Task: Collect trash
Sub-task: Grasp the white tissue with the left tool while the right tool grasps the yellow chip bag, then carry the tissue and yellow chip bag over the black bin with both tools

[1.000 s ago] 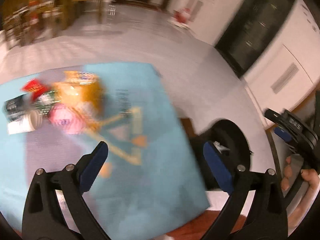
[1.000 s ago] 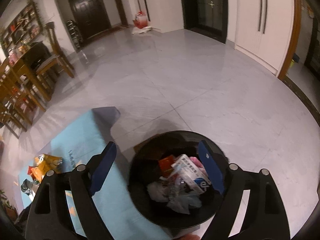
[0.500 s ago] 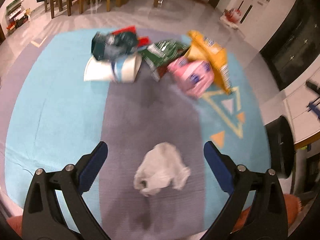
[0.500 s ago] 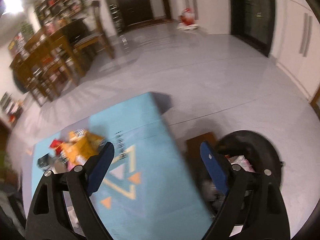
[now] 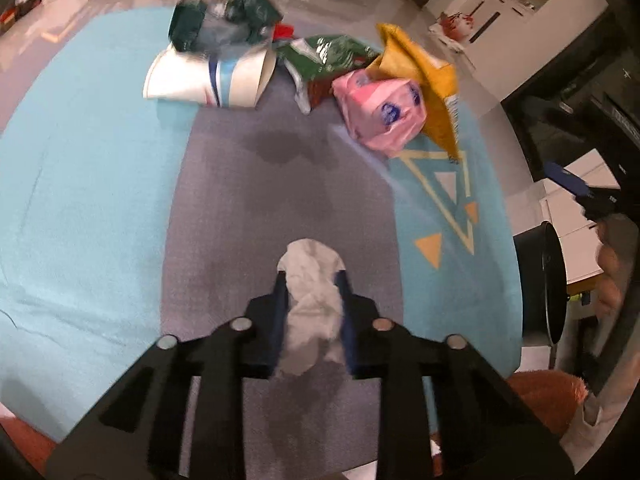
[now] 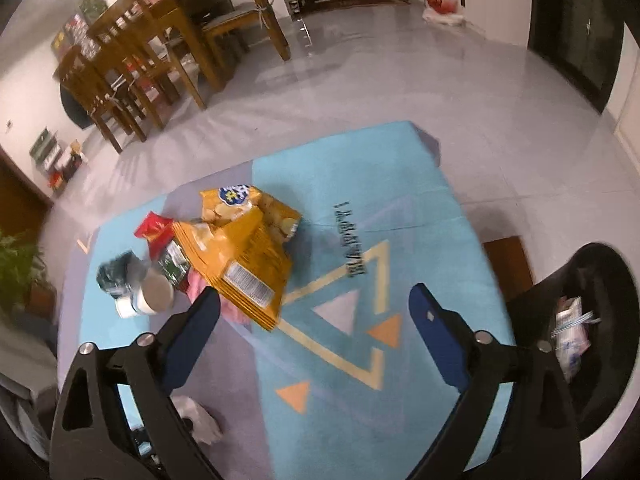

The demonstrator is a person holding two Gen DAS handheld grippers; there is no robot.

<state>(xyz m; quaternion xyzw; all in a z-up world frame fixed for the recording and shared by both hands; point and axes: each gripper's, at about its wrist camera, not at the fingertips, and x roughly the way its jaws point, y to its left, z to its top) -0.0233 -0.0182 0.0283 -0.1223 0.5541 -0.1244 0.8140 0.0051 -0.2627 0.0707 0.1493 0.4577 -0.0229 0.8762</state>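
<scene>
A crumpled white tissue lies on the grey stripe of the blue rug. My left gripper is closing on it, and both blue pads press its sides. Further along the rug sits a trash pile: a paper cup, a green wrapper, a pink pack and a yellow chip bag. My right gripper hovers over the rug's triangle pattern, just right of the chip bag. Its jaws are opening with nothing between them. The black bin stands at its right, trash inside.
The bin stands off the rug's right edge, beside a brown board. A wooden dining table with chairs stands beyond the rug on grey tiles. A potted plant is at the left. Dark doors line the far wall.
My left gripper swung from the bin side to the rug, came down over the tissue and shut on it. My right gripper swung left from above the bin to over the rug.
</scene>
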